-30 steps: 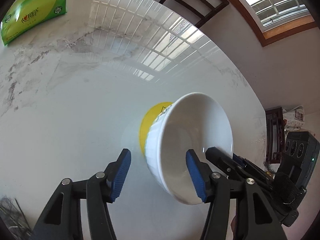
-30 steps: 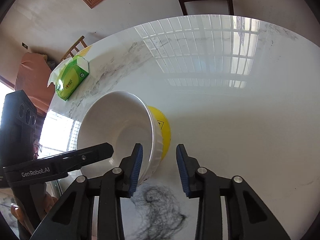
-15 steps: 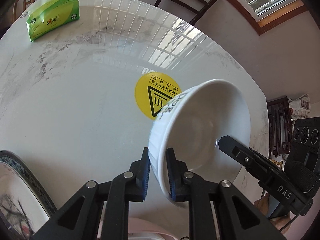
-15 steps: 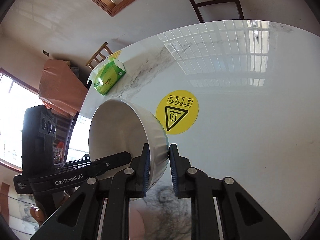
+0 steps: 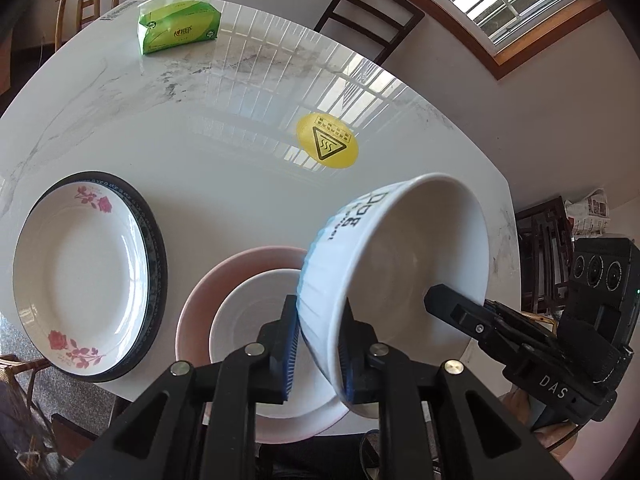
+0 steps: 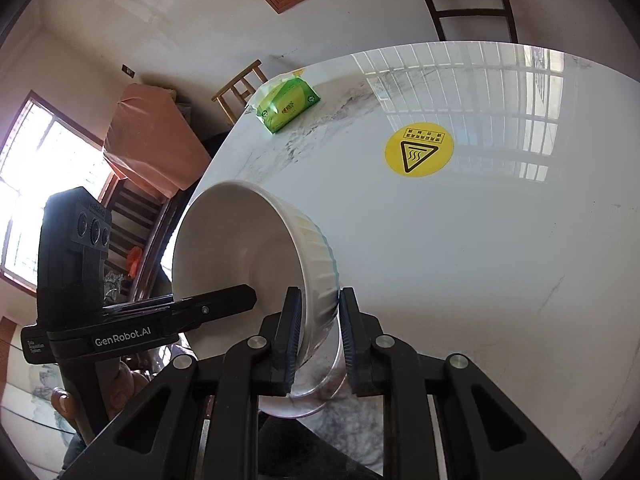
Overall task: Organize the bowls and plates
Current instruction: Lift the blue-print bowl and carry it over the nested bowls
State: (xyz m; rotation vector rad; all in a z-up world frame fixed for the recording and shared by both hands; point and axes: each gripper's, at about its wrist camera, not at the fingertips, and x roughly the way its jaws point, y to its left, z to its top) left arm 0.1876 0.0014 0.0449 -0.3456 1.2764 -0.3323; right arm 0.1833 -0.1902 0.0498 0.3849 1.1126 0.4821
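White bowl tilted on edge, mouth toward right gripper.

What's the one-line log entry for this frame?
phase: carry | left gripper: shut on white bowl rim | right gripper: shut on opposite rim | bowl: tilted, above stacked plates

Bowl held tilted above the table, rim pinched on opposite sides by left gripper and right gripper. Below and left of it, a small plate lies in a wider plate. Further left, a flowered plate sits on a rimmed plate. Behind: round sticker; tissue pack at far edge.
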